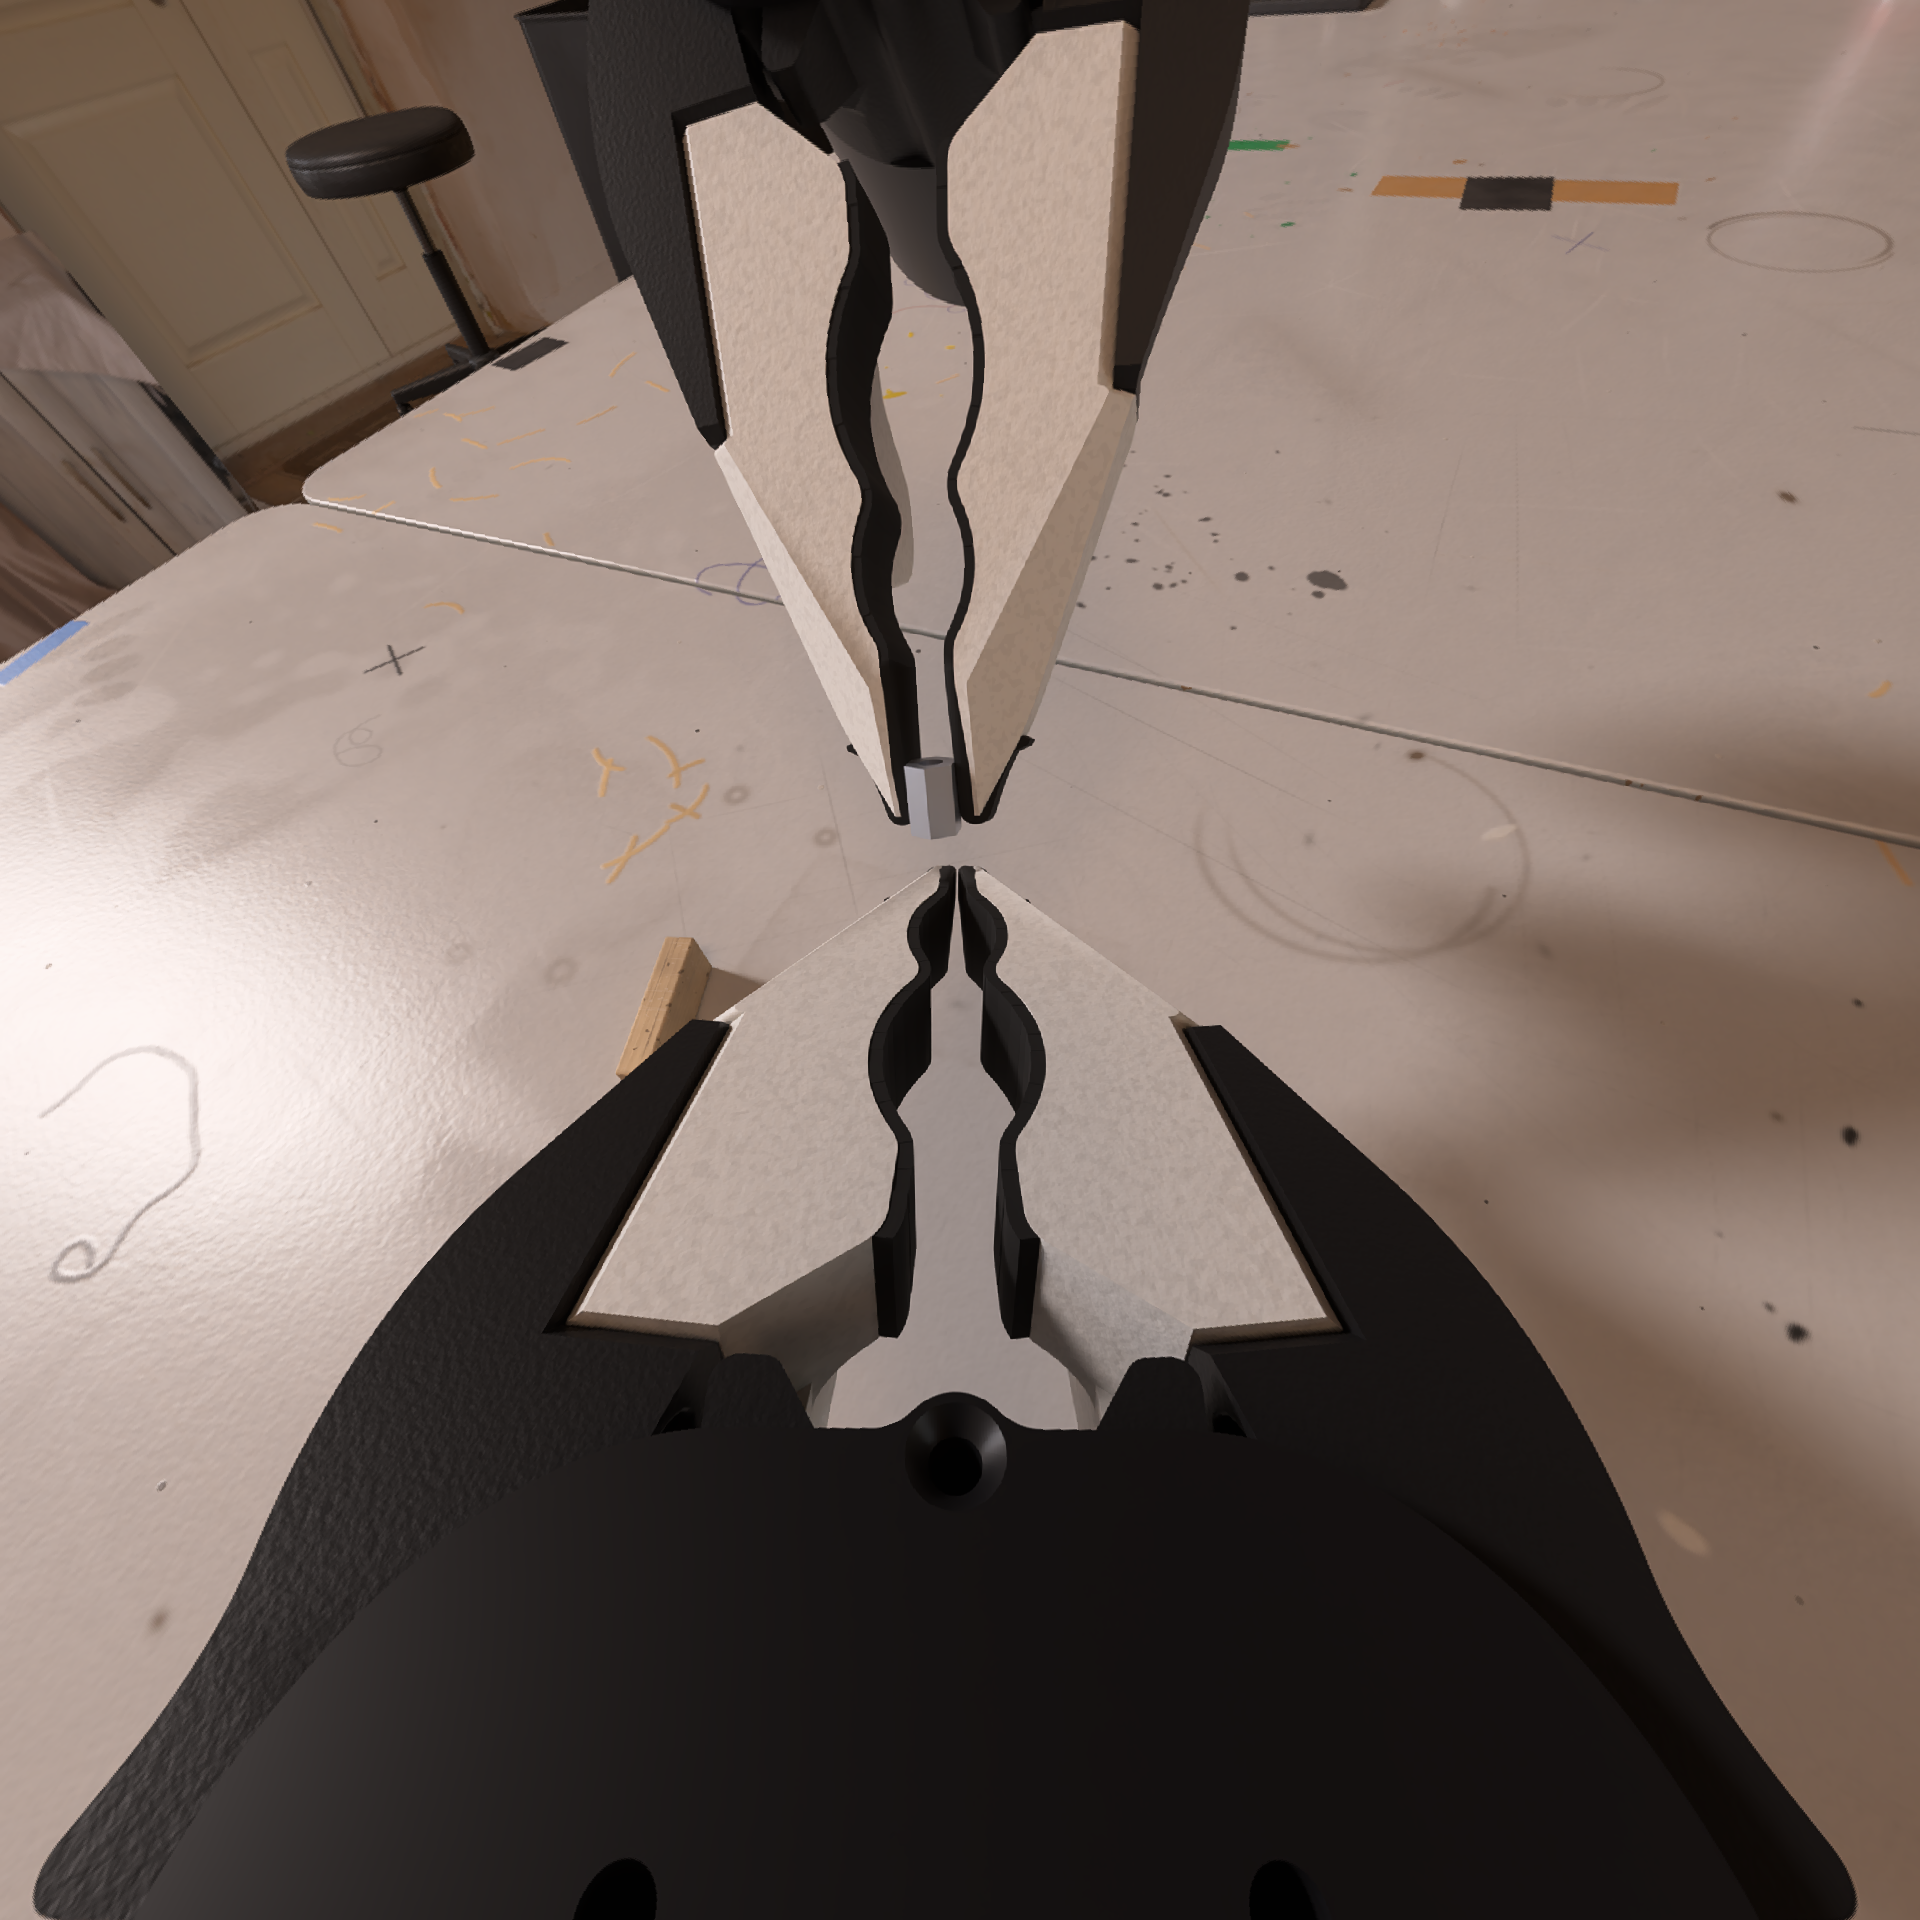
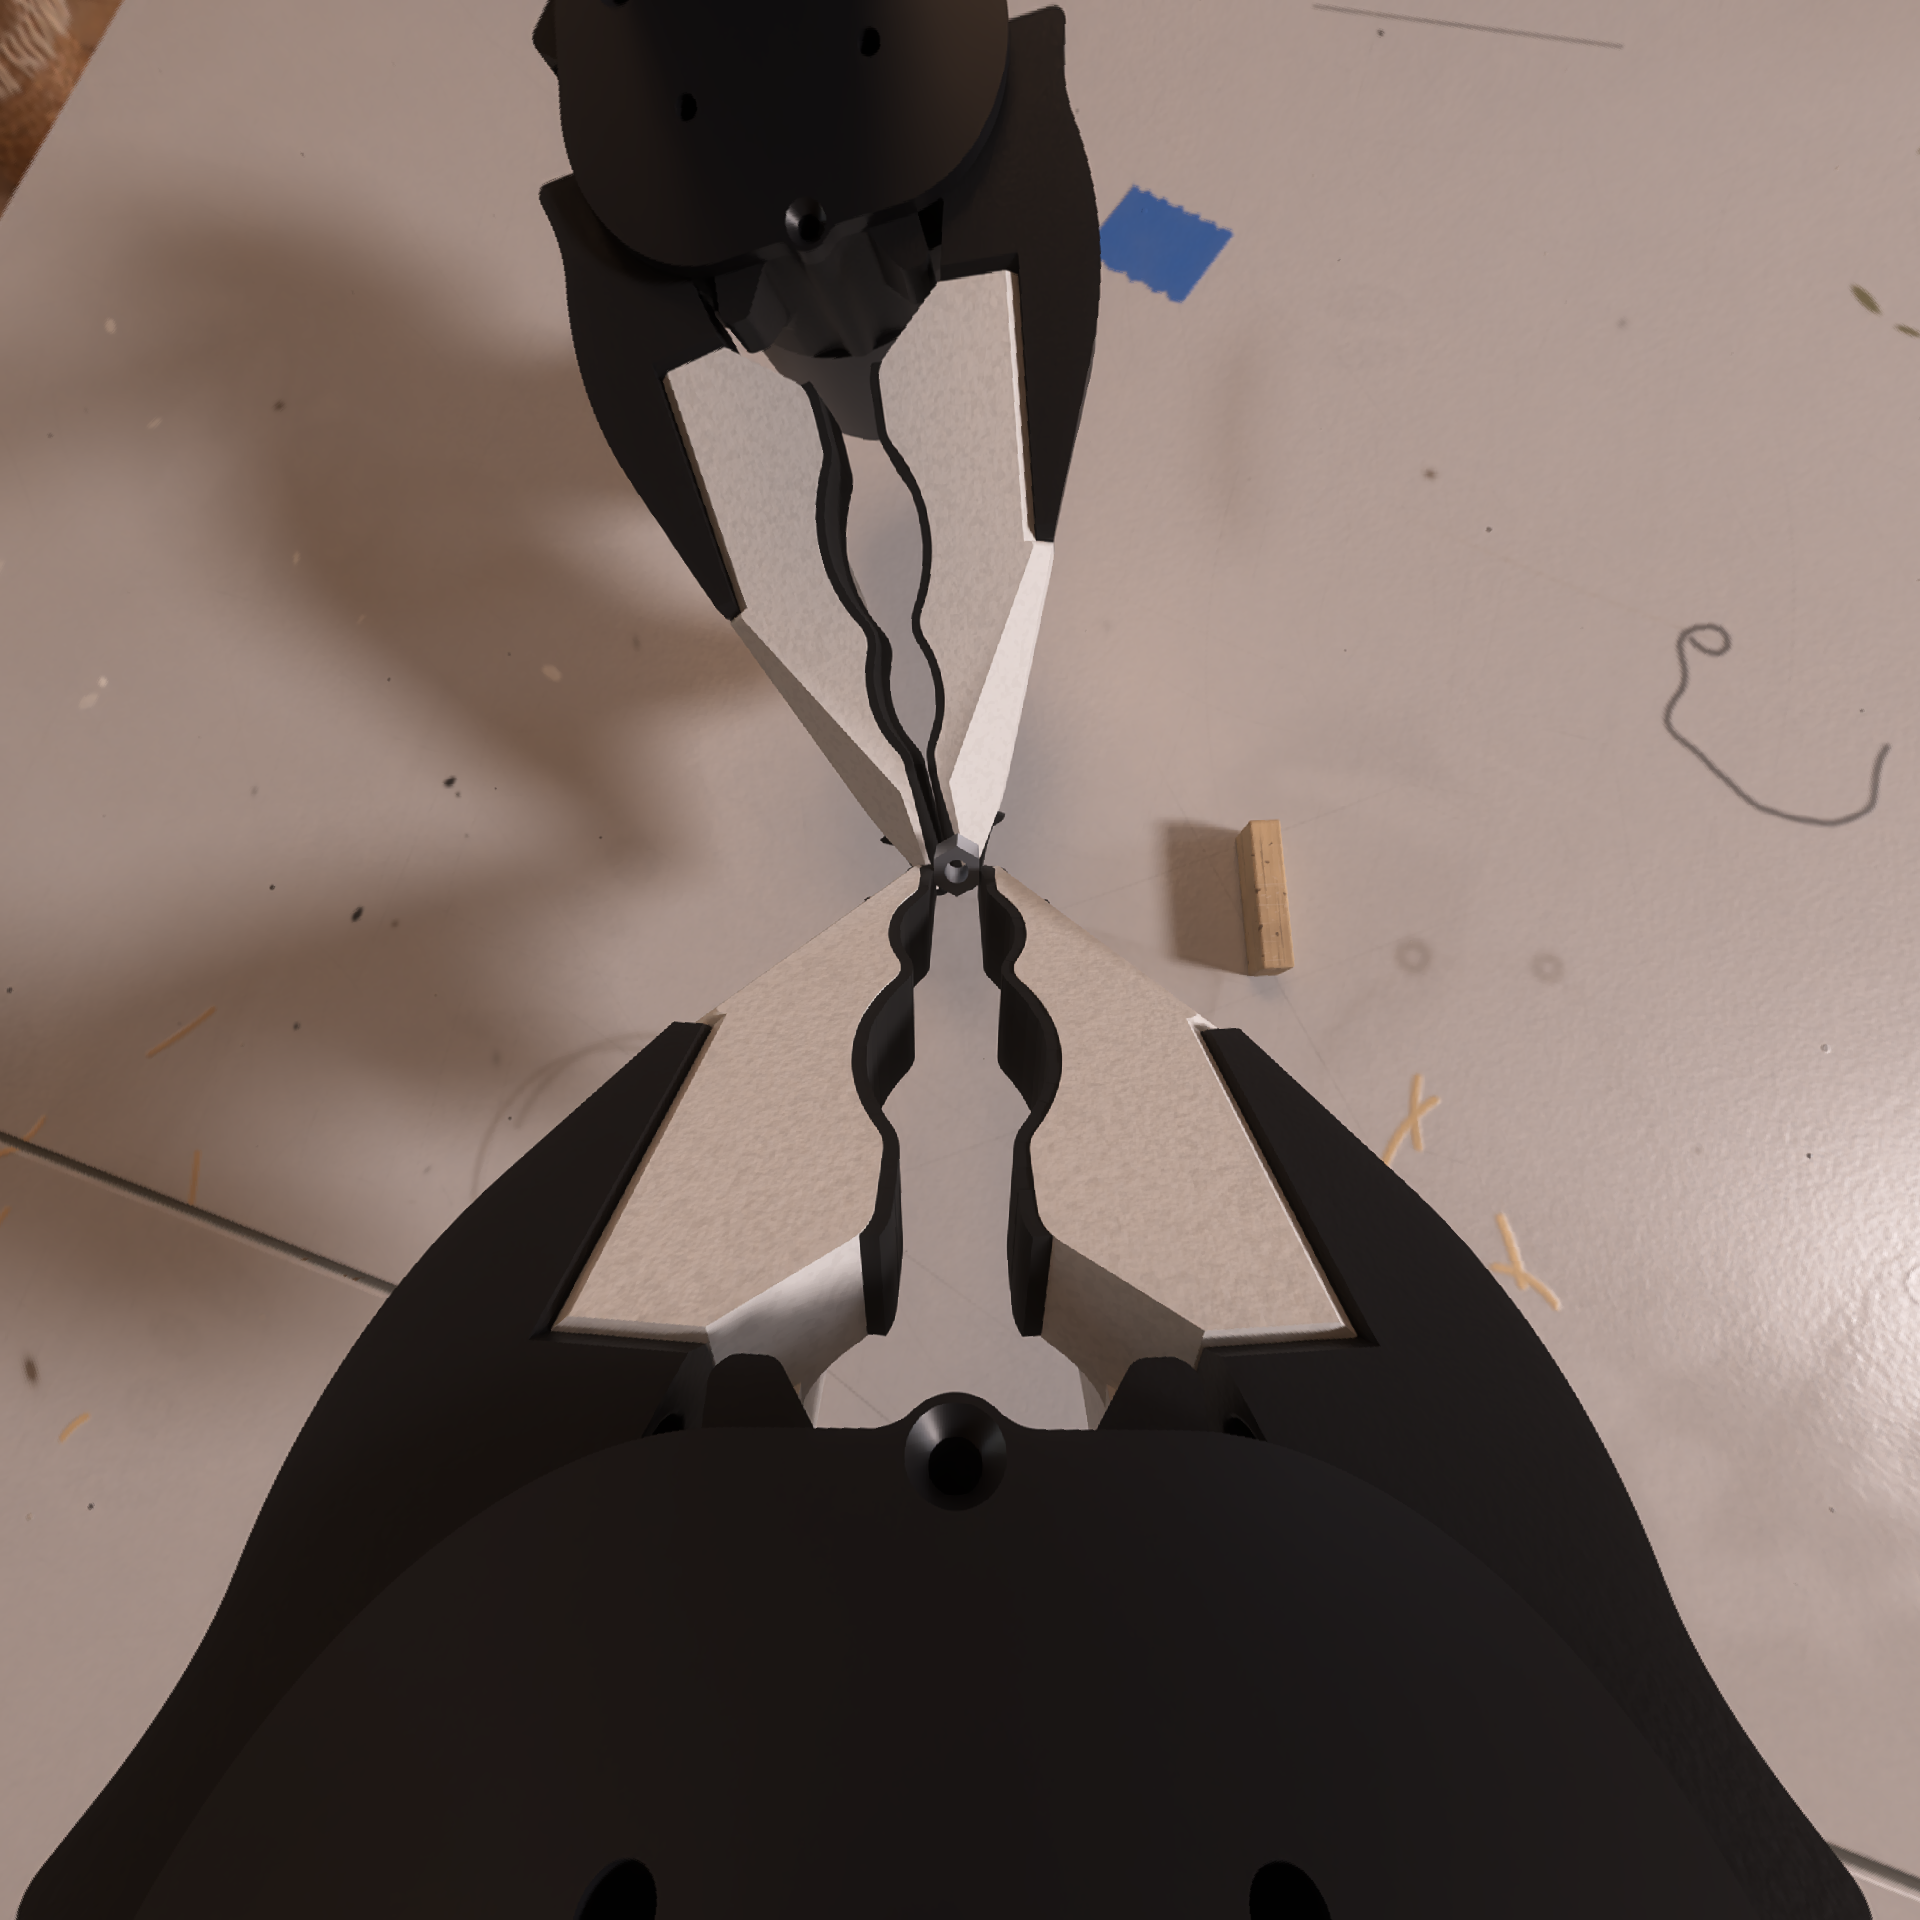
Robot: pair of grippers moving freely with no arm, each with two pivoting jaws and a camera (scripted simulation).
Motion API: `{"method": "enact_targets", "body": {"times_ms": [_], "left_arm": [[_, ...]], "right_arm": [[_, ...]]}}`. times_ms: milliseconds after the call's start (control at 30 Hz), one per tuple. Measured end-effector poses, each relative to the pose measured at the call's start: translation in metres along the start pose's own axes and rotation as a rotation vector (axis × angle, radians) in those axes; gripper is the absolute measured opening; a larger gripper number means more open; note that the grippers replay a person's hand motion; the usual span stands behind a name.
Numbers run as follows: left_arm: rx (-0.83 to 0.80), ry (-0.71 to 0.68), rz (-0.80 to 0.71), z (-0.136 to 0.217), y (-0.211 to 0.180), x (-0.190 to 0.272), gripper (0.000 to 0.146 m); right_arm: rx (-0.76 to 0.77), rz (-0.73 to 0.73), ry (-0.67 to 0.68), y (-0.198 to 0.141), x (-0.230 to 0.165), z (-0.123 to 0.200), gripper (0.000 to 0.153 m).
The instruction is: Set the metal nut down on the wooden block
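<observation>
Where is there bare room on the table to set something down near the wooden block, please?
The table is bare around the wooden block, both toward the pencil squiggle and toward the blue tape. It is crowded where the left gripper and the right gripper, holding the metal nut, meet tip to tip.

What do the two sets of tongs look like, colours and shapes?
Both match. The left tongs and right tongs have a matte black, textured, winged body, two tapering fingers faced with off-white speckled panels, wavy black inner grip edges, and a round black screw recess at the base. No cables or markings show.
</observation>
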State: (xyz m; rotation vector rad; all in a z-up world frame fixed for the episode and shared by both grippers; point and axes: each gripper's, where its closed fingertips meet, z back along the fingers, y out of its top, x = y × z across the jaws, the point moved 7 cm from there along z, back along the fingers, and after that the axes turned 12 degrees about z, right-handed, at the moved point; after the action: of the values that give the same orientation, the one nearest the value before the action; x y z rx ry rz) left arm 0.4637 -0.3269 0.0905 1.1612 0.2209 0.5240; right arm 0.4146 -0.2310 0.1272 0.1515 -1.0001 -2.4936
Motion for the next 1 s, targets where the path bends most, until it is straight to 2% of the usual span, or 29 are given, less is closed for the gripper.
{"method": "enact_targets", "body": {"times_ms": [900, 933, 1000], "left_arm": [[0.021, 0.001, 0.043, 0.003, 0.000, -0.003, 0.001], [0.031, 0.006, 0.048, 0.004, 0.000, -0.004, 0.002], [0.043, 0.026, 0.075, 0.007, -0.002, -0.008, 0.019]], "right_arm": [[0.019, -0.026, -0.006, 0.002, 0.005, -0.001, 0.008], [0.020, -0.029, -0.008, 0.002, 0.006, -0.001, 0.008], [-0.002, -0.034, -0.028, -0.001, 0.011, 0.001, 0.008]]}}
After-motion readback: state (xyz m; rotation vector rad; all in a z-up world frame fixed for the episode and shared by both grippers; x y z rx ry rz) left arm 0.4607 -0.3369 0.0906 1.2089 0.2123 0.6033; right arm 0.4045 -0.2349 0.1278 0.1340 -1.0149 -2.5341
